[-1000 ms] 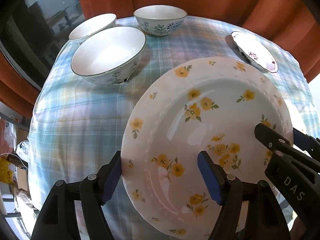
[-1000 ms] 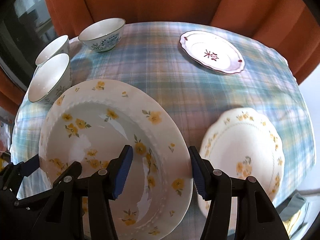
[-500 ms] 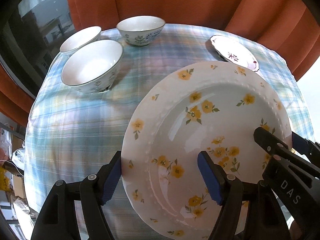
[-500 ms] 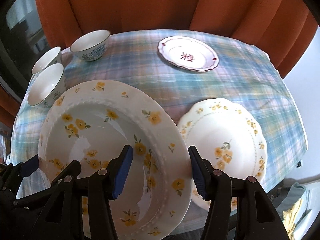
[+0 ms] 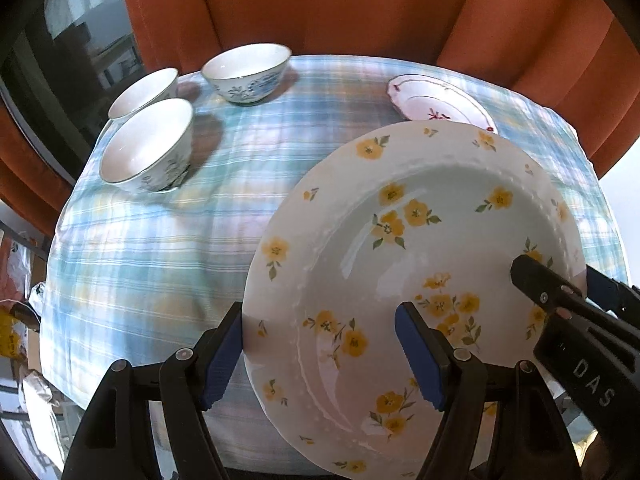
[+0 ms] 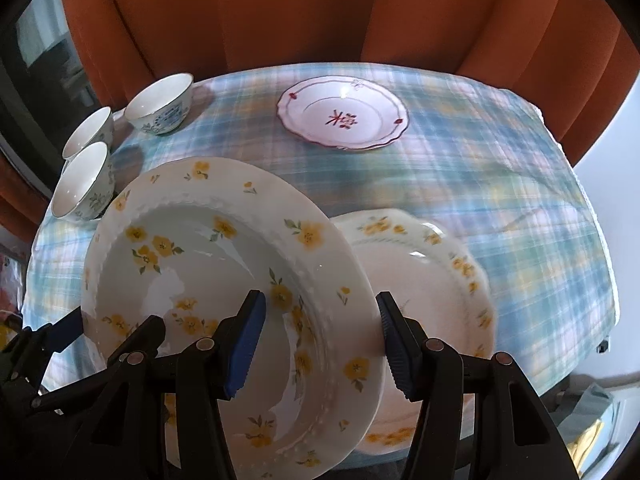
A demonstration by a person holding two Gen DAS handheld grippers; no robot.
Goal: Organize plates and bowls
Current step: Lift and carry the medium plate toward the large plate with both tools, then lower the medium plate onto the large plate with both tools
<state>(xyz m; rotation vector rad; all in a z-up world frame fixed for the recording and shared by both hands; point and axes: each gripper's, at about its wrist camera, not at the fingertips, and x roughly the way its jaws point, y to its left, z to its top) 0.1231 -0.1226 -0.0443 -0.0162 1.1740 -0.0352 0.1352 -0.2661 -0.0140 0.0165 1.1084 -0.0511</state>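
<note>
Scalloped plate (image 6: 448, 280) shows only from the right wrist, beneath the flowered plate (image 6: 224, 280).

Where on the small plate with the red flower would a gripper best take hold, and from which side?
Grip the small plate by its scalloped rim, probably on the near edge facing the camera. It lies flat on the checked cloth with nothing beside it, so only the raised rim offers a pinch: one finger over the lip, one slid under. The near edge looks the shortest reach and keeps clear of the bowls.

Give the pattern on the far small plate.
White, dark red rim and centre motif; right wrist view.
</note>
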